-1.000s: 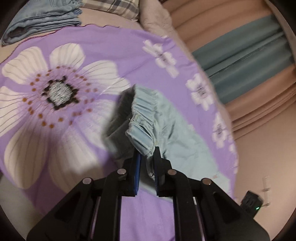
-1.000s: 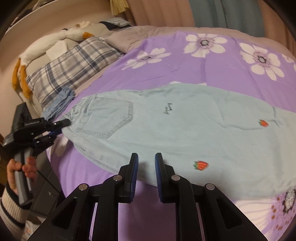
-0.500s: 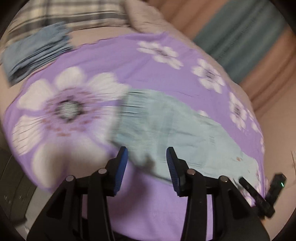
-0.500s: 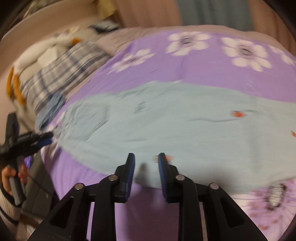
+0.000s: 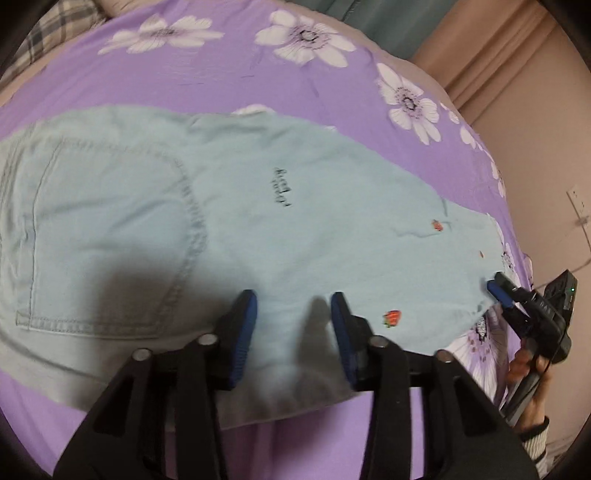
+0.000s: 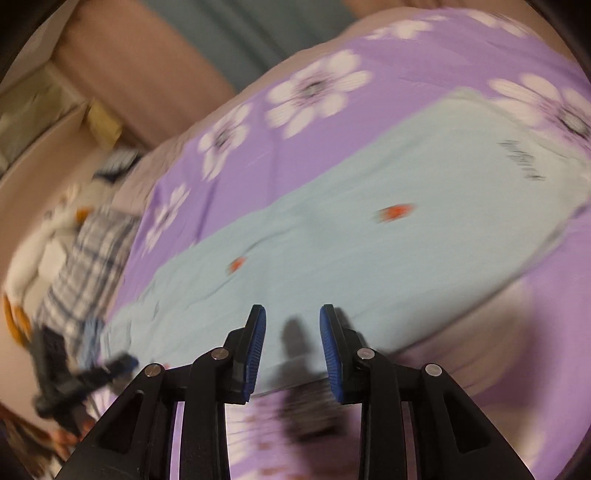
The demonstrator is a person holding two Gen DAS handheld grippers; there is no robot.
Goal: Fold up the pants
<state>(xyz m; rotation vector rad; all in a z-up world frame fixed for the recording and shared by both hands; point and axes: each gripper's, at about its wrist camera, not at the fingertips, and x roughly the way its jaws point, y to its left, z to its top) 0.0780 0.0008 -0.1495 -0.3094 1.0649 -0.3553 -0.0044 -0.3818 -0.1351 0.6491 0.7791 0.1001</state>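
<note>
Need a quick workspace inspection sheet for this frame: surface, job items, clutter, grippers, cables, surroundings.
Surface: purple floral bedspread, pants lie on it.
Job's things: light blue pants lying flat, unfolded lengthwise, back pocket up, strawberry patches.
Clutter: plaid pillow and a white stuffed toy at the bed's head, blurred.
Grippers: left gripper closing, right gripper open; no cloth between either's jaws.
Cables: one cord at the wall outlet.
Surroundings: teal curtain, beige wall.

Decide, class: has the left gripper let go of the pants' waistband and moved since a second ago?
Yes. The left gripper, empty and closing, now hovers past the back pocket over the flat pants, toward the leg end.
</note>
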